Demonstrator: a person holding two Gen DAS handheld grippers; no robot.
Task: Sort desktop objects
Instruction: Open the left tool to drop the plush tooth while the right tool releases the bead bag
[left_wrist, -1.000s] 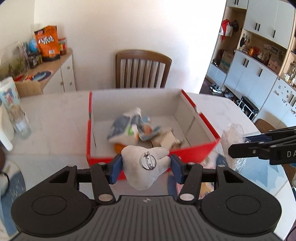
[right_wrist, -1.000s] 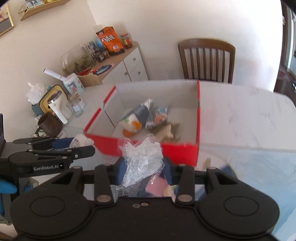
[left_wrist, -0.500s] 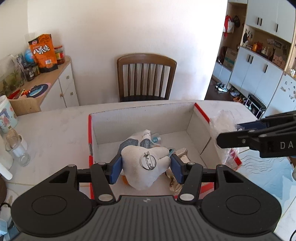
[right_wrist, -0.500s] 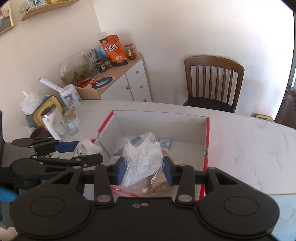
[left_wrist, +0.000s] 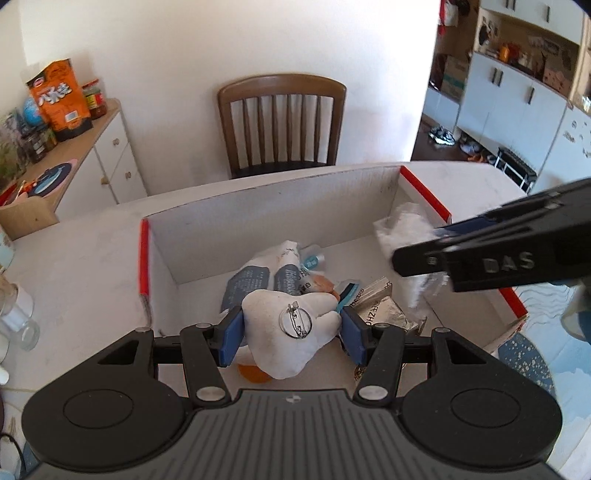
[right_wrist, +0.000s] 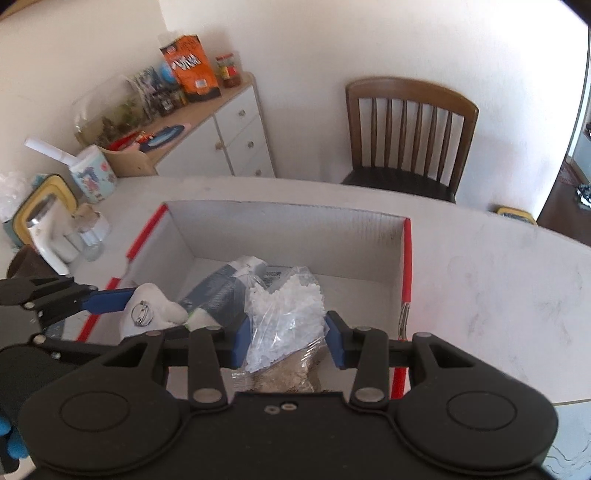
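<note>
Both cams sit just behind their tongs, angled steeply down and forward across the table toward the far wall. Close range: the red-rimmed box fills mid-frame in both. Shared: box, wooden chair, sideboard. Left view catches right tongs at right edge; right view catches left tongs at left edge.

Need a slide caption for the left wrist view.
Left gripper clamps a white plush toy with metal pin above the red-edged cardboard box.
</note>
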